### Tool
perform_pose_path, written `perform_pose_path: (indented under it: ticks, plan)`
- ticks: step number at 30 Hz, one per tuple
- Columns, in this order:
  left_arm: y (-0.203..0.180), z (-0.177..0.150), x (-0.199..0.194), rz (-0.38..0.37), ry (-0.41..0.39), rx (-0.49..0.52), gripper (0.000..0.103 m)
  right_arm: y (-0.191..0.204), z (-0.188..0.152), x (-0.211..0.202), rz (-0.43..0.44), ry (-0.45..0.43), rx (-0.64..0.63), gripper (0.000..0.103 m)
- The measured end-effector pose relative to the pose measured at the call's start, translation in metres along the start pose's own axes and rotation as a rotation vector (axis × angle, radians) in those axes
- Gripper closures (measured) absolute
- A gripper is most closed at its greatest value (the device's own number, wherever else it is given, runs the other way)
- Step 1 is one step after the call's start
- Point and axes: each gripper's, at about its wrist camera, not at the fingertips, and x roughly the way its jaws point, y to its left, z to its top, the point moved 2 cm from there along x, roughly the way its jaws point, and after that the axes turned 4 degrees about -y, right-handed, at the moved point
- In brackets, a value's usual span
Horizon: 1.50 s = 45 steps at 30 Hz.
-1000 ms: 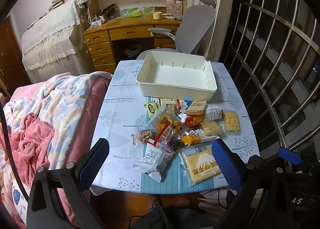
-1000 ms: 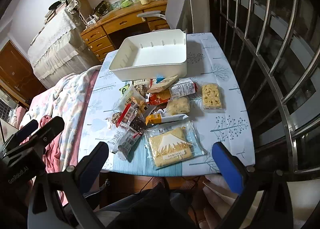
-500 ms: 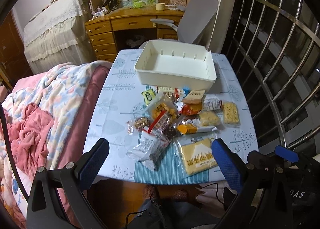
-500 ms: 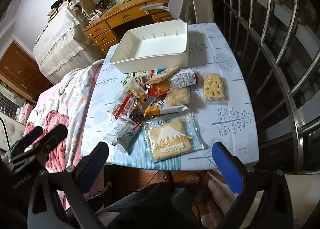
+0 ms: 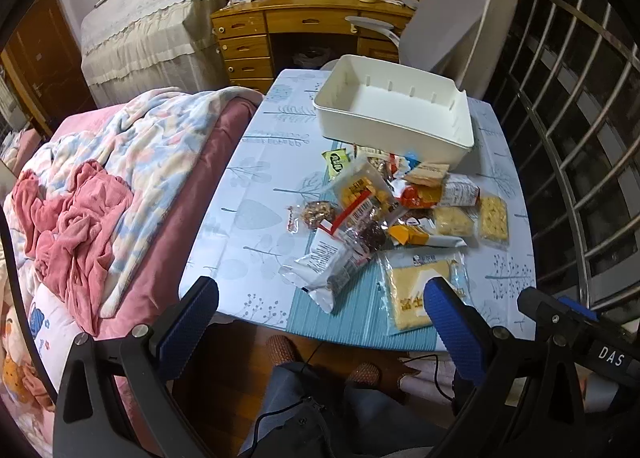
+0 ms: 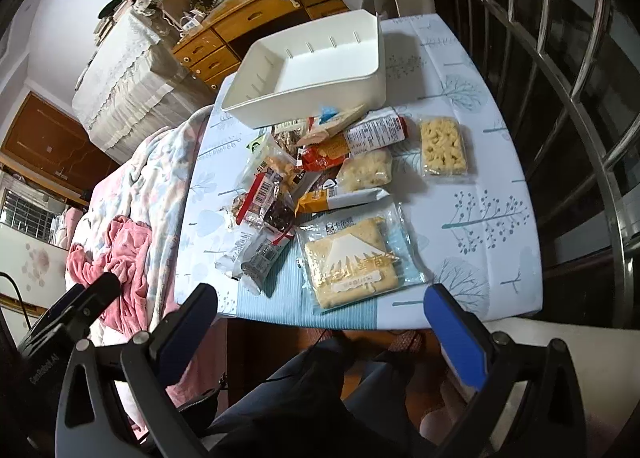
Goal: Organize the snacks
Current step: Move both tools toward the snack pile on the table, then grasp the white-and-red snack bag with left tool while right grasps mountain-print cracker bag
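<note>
A pile of snack packets (image 5: 384,214) lies on the small table (image 5: 256,194), in front of an empty white bin (image 5: 396,114). The pile (image 6: 320,178) and the bin (image 6: 312,66) also show in the right wrist view. A large flat cracker pack (image 6: 352,262) lies nearest me, also in the left wrist view (image 5: 420,290). My left gripper (image 5: 320,310) is open and empty, held over the table's near edge. My right gripper (image 6: 320,318) is open and empty, just short of the cracker pack.
A bed with a pink and blue blanket (image 5: 100,194) flanks the table's left. A metal window grille (image 5: 580,138) runs along the right. A grey chair (image 5: 440,26) and wooden desk (image 5: 304,26) stand behind the bin. My knees (image 6: 304,386) are below the table edge.
Both grippers have moved forward towards the table, so the snacks and bin look larger. The left wrist view has swung slightly right. Both stay open. Nothing on the table has moved.
</note>
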Motion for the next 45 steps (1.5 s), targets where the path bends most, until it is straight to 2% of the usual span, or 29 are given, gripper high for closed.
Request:
perform_pose_path:
  ticks: [4,10,16,26,30,32,35,39,45]
  plan:
    - [0.006,0.007,0.01,-0.024,0.014,0.014,0.001,-0.002,0.004,0.005,-0.016,-0.002,0.061,0.0]
    - [0.012,0.032,0.026,-0.077,0.001,0.097,0.001,0.001,0.006,0.019,-0.069,0.002,0.19,0.0]
    - [0.025,0.06,0.051,-0.149,0.032,0.186,0.001,0.01,0.002,0.037,-0.117,0.008,0.344,0.0]
    - [0.049,0.081,0.119,-0.277,0.195,0.372,0.001,0.013,-0.02,0.074,-0.173,0.035,0.679,0.0]
    - [0.046,0.08,0.144,-0.307,0.25,0.439,0.001,0.004,-0.033,0.088,-0.176,0.047,0.845,0.0]
    - [0.041,0.074,0.16,-0.323,0.306,0.474,0.001,0.0,-0.036,0.094,-0.182,0.059,0.894,0.0]
    - [0.03,0.063,0.181,-0.329,0.391,0.516,0.001,-0.009,-0.038,0.108,-0.205,0.09,0.956,0.0]
    - [0.012,0.045,0.208,-0.333,0.494,0.556,0.001,-0.022,-0.035,0.131,-0.191,0.118,1.012,0.0]
    - [-0.011,0.017,0.266,-0.232,0.671,0.547,0.001,-0.039,-0.027,0.172,-0.196,0.199,1.052,0.0]
